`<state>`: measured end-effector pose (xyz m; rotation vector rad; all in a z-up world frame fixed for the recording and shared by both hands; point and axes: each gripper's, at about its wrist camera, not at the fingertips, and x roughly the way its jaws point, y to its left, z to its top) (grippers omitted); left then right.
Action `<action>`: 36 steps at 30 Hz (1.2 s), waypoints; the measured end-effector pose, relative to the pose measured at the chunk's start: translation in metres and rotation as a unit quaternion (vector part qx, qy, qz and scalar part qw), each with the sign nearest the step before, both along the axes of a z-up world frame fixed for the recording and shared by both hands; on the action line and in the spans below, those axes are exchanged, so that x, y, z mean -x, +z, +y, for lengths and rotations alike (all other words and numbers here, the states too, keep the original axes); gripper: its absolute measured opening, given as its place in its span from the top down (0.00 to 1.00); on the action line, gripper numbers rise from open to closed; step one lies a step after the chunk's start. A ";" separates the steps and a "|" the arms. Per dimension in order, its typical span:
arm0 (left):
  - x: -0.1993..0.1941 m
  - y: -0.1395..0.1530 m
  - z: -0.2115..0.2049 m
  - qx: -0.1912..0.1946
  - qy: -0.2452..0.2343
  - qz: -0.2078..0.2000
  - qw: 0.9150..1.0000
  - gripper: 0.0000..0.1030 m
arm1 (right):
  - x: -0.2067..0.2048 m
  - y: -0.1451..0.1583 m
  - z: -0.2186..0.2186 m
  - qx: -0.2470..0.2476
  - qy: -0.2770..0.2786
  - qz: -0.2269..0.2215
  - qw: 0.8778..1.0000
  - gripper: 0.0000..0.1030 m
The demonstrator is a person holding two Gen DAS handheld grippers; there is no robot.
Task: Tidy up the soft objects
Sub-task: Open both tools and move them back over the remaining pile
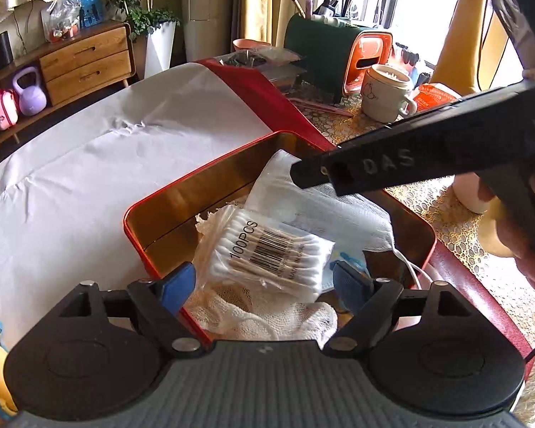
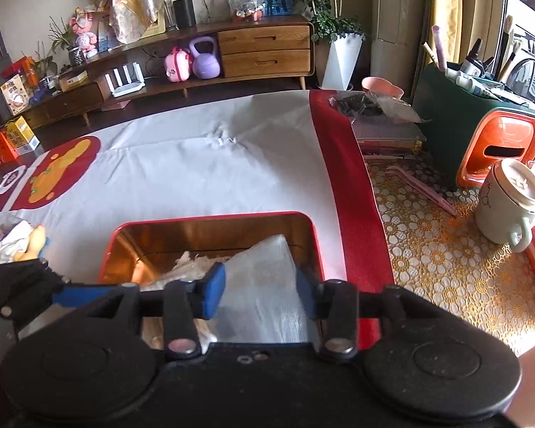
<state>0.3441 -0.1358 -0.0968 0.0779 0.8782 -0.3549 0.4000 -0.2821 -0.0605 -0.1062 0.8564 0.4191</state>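
A red tin box (image 1: pixel 153 192) with a gold inside sits on the white cloth; it also shows in the right wrist view (image 2: pixel 210 219). In it lie a packet of cotton swabs (image 1: pixel 271 253), white gauze (image 1: pixel 267 315) and a white face mask (image 1: pixel 324 210). My left gripper (image 1: pixel 264 285) is open just above the box, its blue fingers on either side of the swab packet without gripping it. My right gripper (image 2: pixel 260 292) is open over the box with the white mask (image 2: pixel 264 285) between its fingers; whether they touch it is unclear. Its black body shows in the left wrist view (image 1: pixel 392 164).
A white mug (image 2: pixel 510 207) with swabs, an orange-and-green organizer (image 2: pixel 481 132) with brushes and a pink pen (image 2: pixel 424 185) stand on the lace mat at the right. Soft items (image 2: pixel 14 242) lie at the left edge. White cloth (image 2: pixel 196 164) stretches beyond the box.
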 end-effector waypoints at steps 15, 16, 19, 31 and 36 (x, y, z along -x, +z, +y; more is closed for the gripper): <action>0.041 0.035 0.010 0.004 0.014 -0.024 1.000 0.18 | 0.049 0.032 0.000 -0.009 0.027 0.015 0.999 0.34; 0.044 0.038 0.012 0.006 0.016 -0.026 1.000 0.18 | 0.053 0.034 0.000 -0.010 0.029 0.015 0.999 0.32; 0.056 0.045 0.020 0.016 0.024 -0.028 0.999 0.18 | 0.066 0.040 0.001 -0.013 0.030 0.012 0.999 0.29; 0.118 0.068 0.077 0.051 0.061 -0.030 0.996 0.18 | 0.121 0.054 0.029 -0.033 0.058 0.007 0.998 0.13; 0.146 0.076 0.115 0.061 0.088 -0.029 0.994 0.13 | 0.143 0.061 0.054 -0.044 0.076 0.002 0.996 0.07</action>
